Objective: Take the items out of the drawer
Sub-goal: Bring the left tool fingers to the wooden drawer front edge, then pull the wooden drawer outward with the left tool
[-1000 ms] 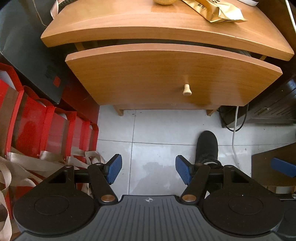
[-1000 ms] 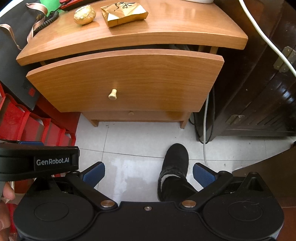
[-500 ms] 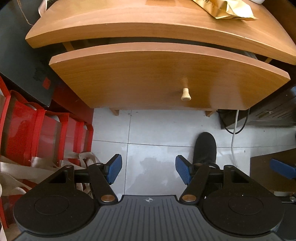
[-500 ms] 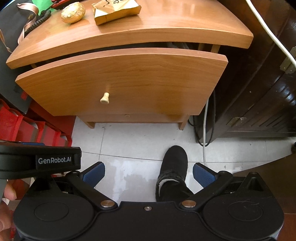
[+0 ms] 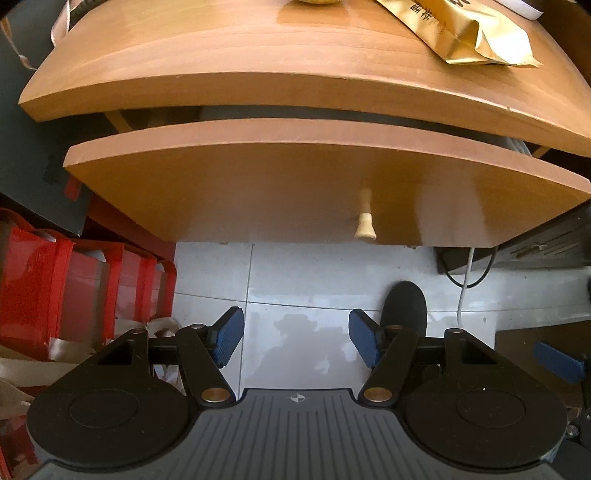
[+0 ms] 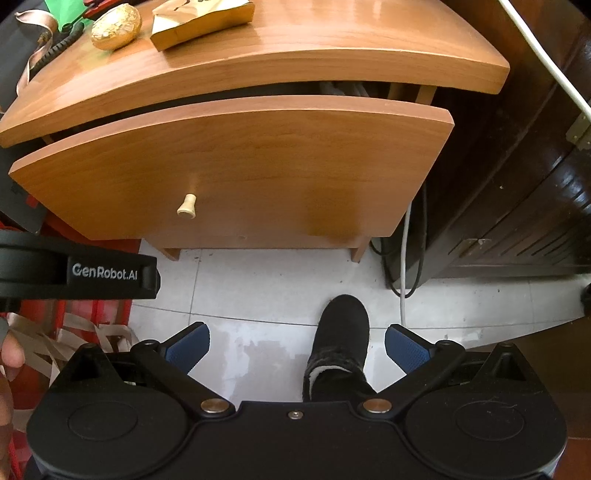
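Note:
A wooden nightstand's drawer (image 5: 295,192) (image 6: 240,170) stands pulled out a little, with a pale knob (image 5: 365,228) (image 6: 187,206) on its curved front. Its contents are mostly hidden; something grey shows in the gap under the top. A gold packet (image 5: 469,33) (image 6: 199,18) and a gold foil ball (image 6: 116,26) lie on the nightstand top. My left gripper (image 5: 295,338) is open and empty, below and in front of the drawer. My right gripper (image 6: 295,347) is open and empty above the floor.
Red bags (image 5: 74,288) stand on the floor at the left. A dark wooden cabinet (image 6: 517,166) stands at the right, with cables (image 6: 404,258) beside it. A black shoe (image 6: 341,343) is on the white tile floor. The left gripper's body (image 6: 74,273) shows in the right wrist view.
Both grippers have moved closer to the nightstand and higher; the drawer front looms larger. The jaws have stayed open. The drawer has not moved.

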{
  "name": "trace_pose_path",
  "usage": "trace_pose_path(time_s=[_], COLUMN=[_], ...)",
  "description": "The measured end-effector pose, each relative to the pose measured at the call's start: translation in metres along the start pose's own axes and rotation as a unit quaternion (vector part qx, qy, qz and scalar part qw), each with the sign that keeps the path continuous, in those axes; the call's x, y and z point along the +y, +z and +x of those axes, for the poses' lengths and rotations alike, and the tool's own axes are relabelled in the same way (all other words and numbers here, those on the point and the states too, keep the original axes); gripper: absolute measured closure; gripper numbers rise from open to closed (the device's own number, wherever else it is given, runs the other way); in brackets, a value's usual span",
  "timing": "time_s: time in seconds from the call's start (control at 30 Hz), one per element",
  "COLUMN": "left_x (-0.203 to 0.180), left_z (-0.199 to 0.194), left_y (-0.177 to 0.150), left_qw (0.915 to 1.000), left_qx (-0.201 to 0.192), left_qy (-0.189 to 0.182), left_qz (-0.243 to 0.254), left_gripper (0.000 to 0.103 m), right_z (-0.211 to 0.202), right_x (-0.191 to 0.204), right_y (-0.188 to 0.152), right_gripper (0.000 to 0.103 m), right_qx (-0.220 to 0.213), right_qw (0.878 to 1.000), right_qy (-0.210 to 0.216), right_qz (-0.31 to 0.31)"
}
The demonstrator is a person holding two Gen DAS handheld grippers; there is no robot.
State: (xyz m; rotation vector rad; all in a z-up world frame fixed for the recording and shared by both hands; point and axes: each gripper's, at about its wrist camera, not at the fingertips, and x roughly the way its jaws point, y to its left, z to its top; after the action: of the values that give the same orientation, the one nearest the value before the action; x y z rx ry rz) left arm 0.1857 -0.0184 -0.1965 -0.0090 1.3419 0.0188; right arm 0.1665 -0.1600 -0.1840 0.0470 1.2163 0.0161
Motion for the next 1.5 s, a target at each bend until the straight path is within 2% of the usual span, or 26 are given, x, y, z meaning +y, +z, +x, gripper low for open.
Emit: trace_pose_path(time_s=[0.13, 0.3, 0.67, 1.27, 1.5], left_x=[-0.003, -0.008, -0.016, -0.026, -0.026], left_z=[0.005, 0.01, 0.023, 0.033, 0.037], left_y=[0.008, 0.017, 0.035, 0.063, 0.075], left_qw=[1.0, 0.9999, 0.9997, 0.9982, 0.9977], left_qx=[0.004, 0.007, 0.017, 0.047, 0.053], left_qy=[-0.005, -0.007, -0.017, -0.038, -0.041], left_qz=[-0.003, -0.003, -0.002, 0.006, 0.001], left_gripper=[0.047, 0.048, 0.065, 0.069, 0.07], right_z=[0.001, 0.002, -0.001, -0.032, -0.045], right_x=[-0.001, -0.005, -0.013, -0.016, -0.013], right_y=[0.003, 0.007, 0.018, 0.044, 0.054], right_gripper=[0.001, 0.002, 0.006, 0.017, 0.017], right_qx=[-0.001, -0.002, -0.011, -0.04, -0.048], right_qw=[1.0, 1.0, 1.0, 0.996, 0.994], right_qy=[0.0, 0.001, -0.001, 0.006, 0.01], right_qz=[-0.002, -0.003, -0.013, -0.082, -0.101])
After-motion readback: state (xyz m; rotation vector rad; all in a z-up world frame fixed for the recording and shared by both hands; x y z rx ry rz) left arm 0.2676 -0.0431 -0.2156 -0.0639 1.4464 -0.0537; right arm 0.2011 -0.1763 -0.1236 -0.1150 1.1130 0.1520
